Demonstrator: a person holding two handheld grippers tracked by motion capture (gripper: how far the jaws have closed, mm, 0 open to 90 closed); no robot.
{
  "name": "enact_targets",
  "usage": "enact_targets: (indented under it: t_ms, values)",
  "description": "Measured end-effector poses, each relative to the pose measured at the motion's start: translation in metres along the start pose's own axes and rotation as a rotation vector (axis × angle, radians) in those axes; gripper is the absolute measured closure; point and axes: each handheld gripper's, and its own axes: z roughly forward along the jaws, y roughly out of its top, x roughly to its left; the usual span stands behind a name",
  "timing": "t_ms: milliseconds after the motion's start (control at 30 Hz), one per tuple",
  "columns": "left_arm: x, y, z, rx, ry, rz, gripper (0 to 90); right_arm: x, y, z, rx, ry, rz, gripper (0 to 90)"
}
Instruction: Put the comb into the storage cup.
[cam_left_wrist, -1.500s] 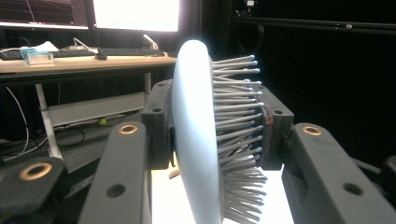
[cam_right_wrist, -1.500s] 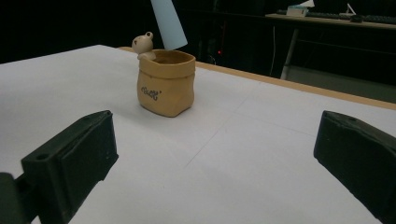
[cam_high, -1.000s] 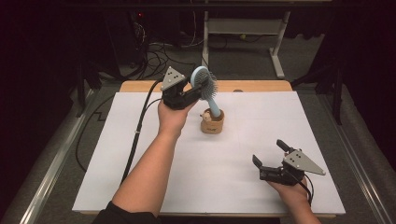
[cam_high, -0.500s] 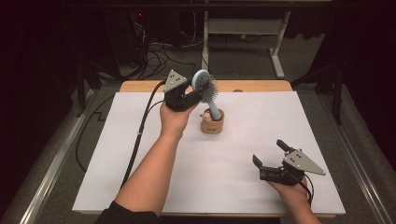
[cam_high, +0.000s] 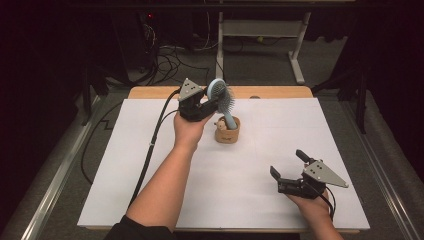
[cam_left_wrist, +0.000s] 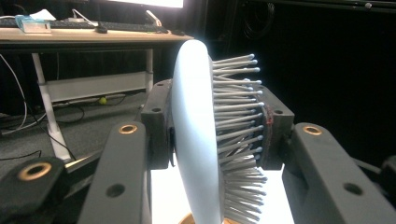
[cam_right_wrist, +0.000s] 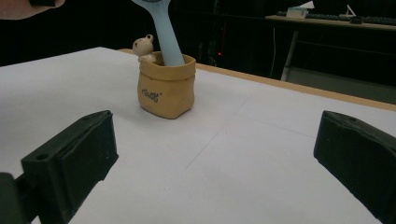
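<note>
Gripping hairbrush (cam_high: 220, 96) head firmly, left gripper (cam_high: 204, 104) should lower handle straight into pot (cam_high: 227, 131), w/o tipping it; right gripper (cam_high: 290, 169) spread, idle nearby.

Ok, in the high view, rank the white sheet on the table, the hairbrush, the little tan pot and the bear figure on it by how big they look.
1. White sheet, by far the largest.
2. Hairbrush, head and handle together.
3. Tan pot, shorter than the brush.
4. Bear figure, smallest, just a speck at the pot's rim.
</note>
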Motion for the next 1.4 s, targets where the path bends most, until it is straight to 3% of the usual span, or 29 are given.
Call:
enact_targets:
  t_ms: [700,1400]
  values:
    - [0.013,-0.015,0.003,0.019,0.028,-0.034,57.1,-0.001,0.000,-0.001,-0.004,-0.003,0.010,0.0]
    - [0.020,-0.013,0.001,0.044,0.040,-0.017,53.2,0.000,-0.001,0.001,-0.001,0.002,0.017,0.0]
